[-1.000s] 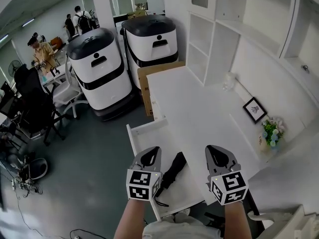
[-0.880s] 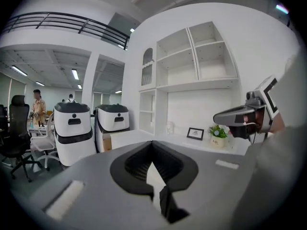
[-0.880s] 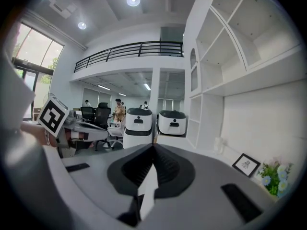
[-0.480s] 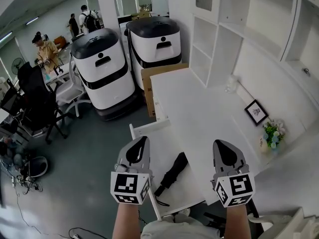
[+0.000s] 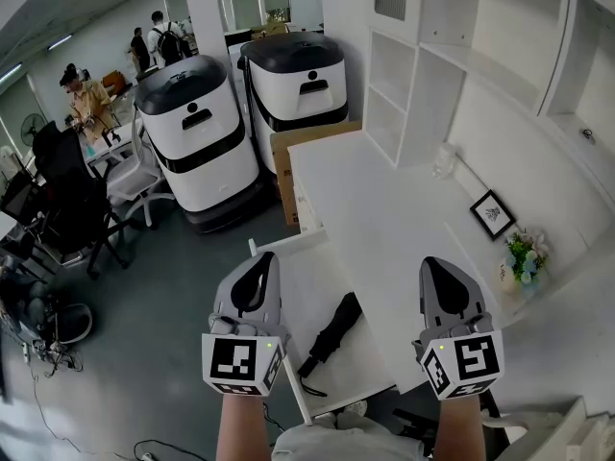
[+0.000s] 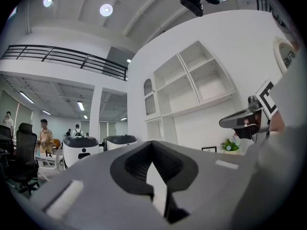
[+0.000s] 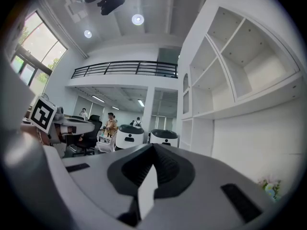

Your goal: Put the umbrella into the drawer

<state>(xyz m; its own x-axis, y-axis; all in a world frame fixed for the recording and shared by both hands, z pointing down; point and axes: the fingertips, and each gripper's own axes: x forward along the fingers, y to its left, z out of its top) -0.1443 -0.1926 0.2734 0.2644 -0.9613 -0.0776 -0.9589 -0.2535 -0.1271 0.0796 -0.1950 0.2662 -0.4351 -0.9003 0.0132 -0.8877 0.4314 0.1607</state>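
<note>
I stand in a bright open office, at a long white surface [image 5: 384,209] set against a wall of white shelves [image 5: 423,56]. The umbrella [image 5: 332,329], black and folded, lies aslant in the open drawer [image 5: 309,277], below and between my two claws and closer to the left one, its wrist strap [image 5: 309,384] trailing at the end near me. The drawer is white and pulled out from the edge of the surface, with its bare bottom showing ahead of the umbrella. My left claw [image 5: 259,265] hangs above the drawer's left rim, its jaws pressed together with nothing between them. My right claw [image 5: 438,269] hangs above the surface to the right of the drawer, its jaws likewise together and empty. Neither claw touches the umbrella. Ahead and to the right of the right claw, a small framed picture [image 5: 491,211] and a pot of flowers [image 5: 524,254] stand by the wall. Ahead of the left claw, on the grey floor [image 5: 183,296], stand two white-and-black machines [image 5: 197,137] with a cardboard box [image 5: 307,152] beside them. Further left are a black chair [image 5: 62,195] and some people [image 5: 86,99].
</note>
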